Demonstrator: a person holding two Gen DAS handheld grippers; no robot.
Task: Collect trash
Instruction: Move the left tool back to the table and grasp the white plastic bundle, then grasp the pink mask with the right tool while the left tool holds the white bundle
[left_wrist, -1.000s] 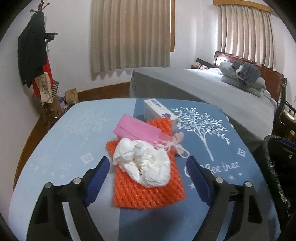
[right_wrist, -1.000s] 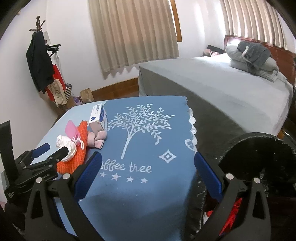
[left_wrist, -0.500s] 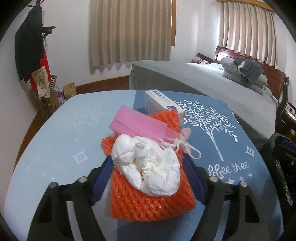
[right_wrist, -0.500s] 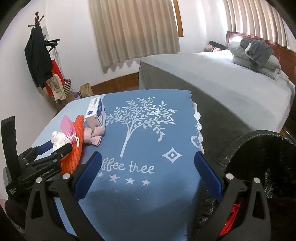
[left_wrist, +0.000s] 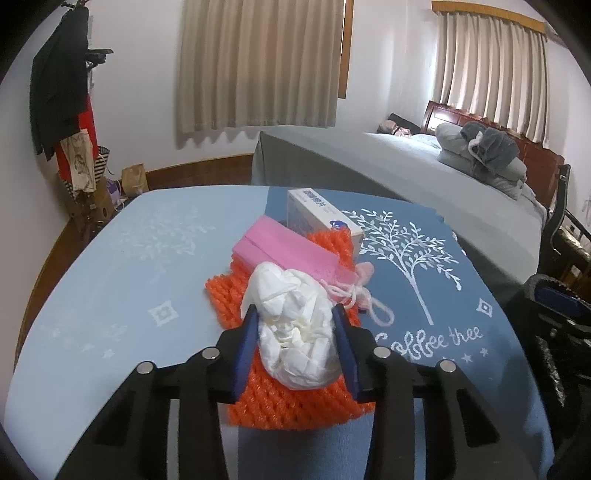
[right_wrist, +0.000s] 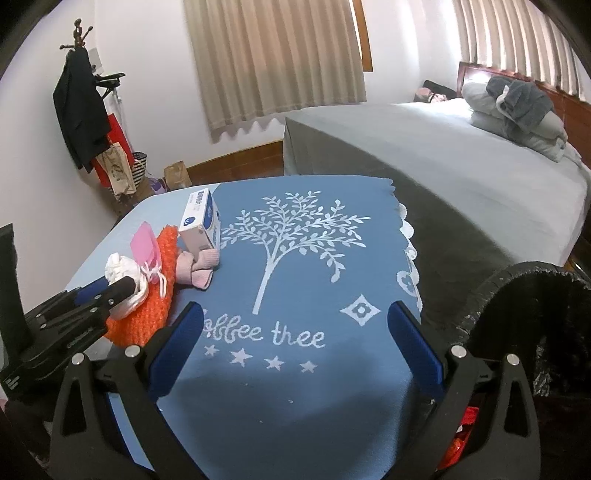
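**Left jaws pinch the tissue wad; right jaws wide over the counter**

Only the right wrist view shows the black-lined trash bin (right_wrist: 532, 295), standing off the counter's (right_wrist: 295, 387) edge to the right of the orange foam net (right_wrist: 147, 317), with the pink socks (right_wrist: 201, 267) lying in full between the net and the printed tree. The left wrist view alone shows the grip close up (its bin edge is just a dark sliver at far right).

The crumpled white tissue (left_wrist: 295, 328) lies on top of the orange foam net (left_wrist: 291, 398), in front of the pink pouch (left_wrist: 284, 245) and the white box (left_wrist: 321, 218) behind it. It sits squarely between the blue pads of the left gripper (left_wrist: 295, 317), whose jaws have narrowed to the wad's width and press it on both sides.

The right gripper (right_wrist: 295, 325) hangs above the counter beside the net, jaws spread wide and holding nothing.
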